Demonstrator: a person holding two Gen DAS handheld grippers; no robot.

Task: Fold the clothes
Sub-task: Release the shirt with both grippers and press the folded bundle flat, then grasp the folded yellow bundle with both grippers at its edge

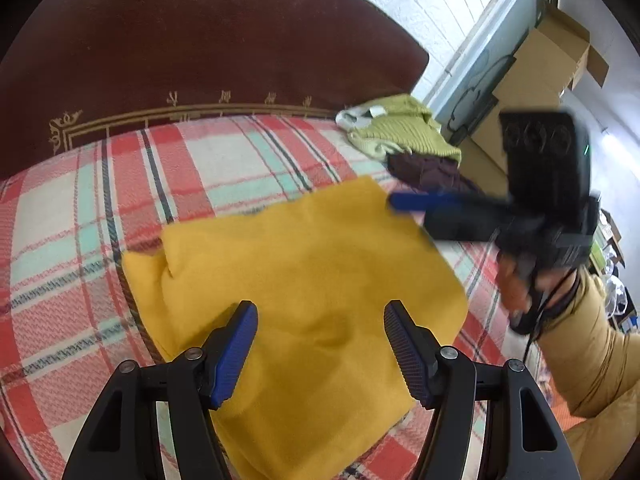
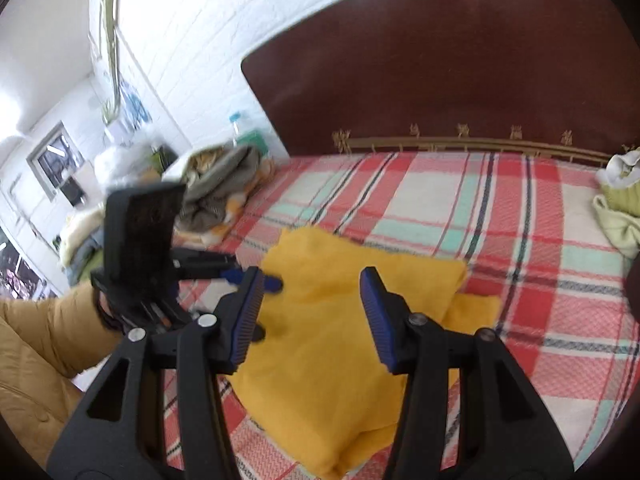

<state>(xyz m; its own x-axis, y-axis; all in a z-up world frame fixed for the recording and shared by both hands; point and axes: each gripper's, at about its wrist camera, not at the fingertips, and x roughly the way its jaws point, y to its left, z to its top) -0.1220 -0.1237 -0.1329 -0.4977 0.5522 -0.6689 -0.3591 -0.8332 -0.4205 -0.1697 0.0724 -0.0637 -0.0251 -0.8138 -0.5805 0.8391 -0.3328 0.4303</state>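
Yellow garment (image 1: 304, 300) doubled flat on the plaid blanket (image 1: 80, 208), directly ahead of and below both grippers. Left gripper (image 1: 320, 344) and right gripper (image 2: 312, 316) spread wide, empty, poised above, perhaps to smooth or regrip. Green knit (image 1: 400, 128) piled beyond, right of the left gripper.

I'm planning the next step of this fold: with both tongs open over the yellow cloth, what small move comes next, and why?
Probably lower the left tongs onto the folded yellow fleece cloth and pinch its near edge: both the left and right tongs are open, holding nothing.
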